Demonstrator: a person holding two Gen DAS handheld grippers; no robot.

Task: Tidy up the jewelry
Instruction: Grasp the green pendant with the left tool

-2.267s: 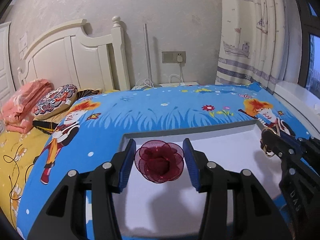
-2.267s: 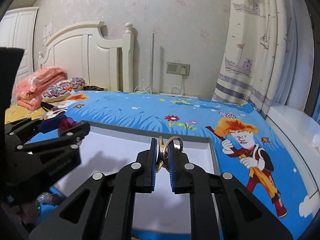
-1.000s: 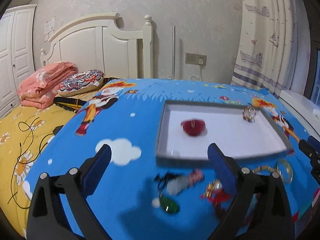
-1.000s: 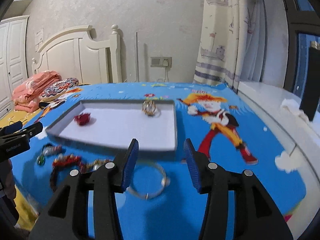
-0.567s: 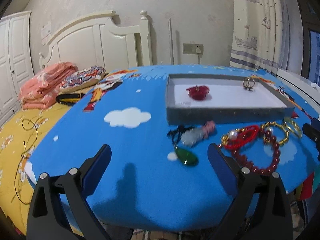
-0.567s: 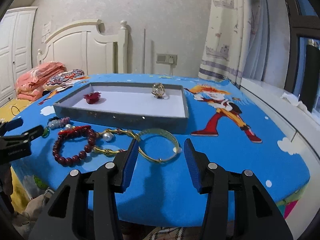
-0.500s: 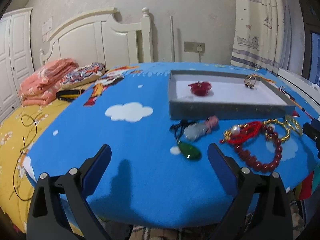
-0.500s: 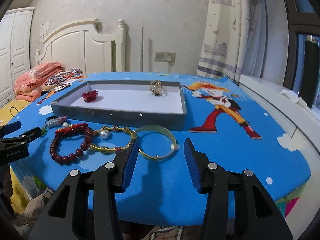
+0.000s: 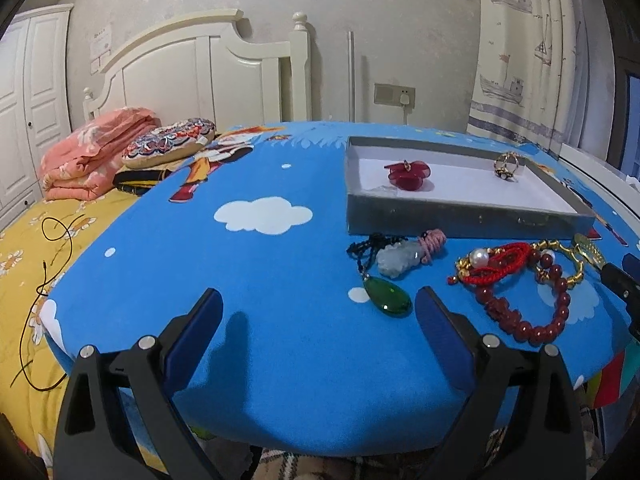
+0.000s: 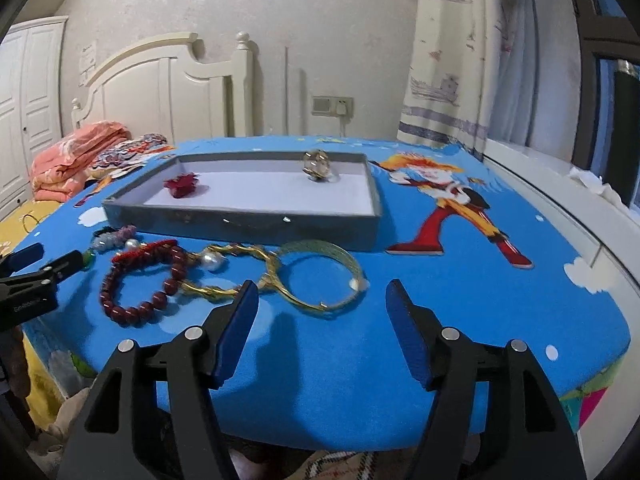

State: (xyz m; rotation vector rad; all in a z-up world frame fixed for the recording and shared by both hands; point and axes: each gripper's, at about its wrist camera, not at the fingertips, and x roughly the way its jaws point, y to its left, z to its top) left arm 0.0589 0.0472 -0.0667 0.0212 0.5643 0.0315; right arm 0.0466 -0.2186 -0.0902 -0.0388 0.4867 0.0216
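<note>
A grey tray [image 9: 460,222] [image 10: 240,222] with a white floor holds a dark red flower piece [image 9: 408,171] [image 10: 182,184] and a gold ring [image 9: 506,165] [image 10: 318,166]. In front of the tray lie a green pendant [image 9: 392,299], a pale jade pendant [image 9: 398,259], a red bead bracelet [image 9: 532,312] [image 10: 140,284], a gold pearl bracelet [image 10: 224,260] and a gold bangle [image 10: 320,276]. My left gripper [image 9: 318,312] is open above the blue cloth, left of the green pendant. My right gripper [image 10: 322,304] is open just short of the bangle.
The blue cartoon-print cloth [image 9: 240,280] covers a rounded table with its near edge just below both grippers. A bed with a yellow sheet [image 9: 24,240], a pink blanket [image 9: 92,148] and a cushion lies to the left. A curtain [image 10: 452,60] and a white sill are on the right.
Both grippers let go of the flower piece and the ring in the tray, then drew back to the table's near edge. Both stand open and have barely shifted in the last half second.
</note>
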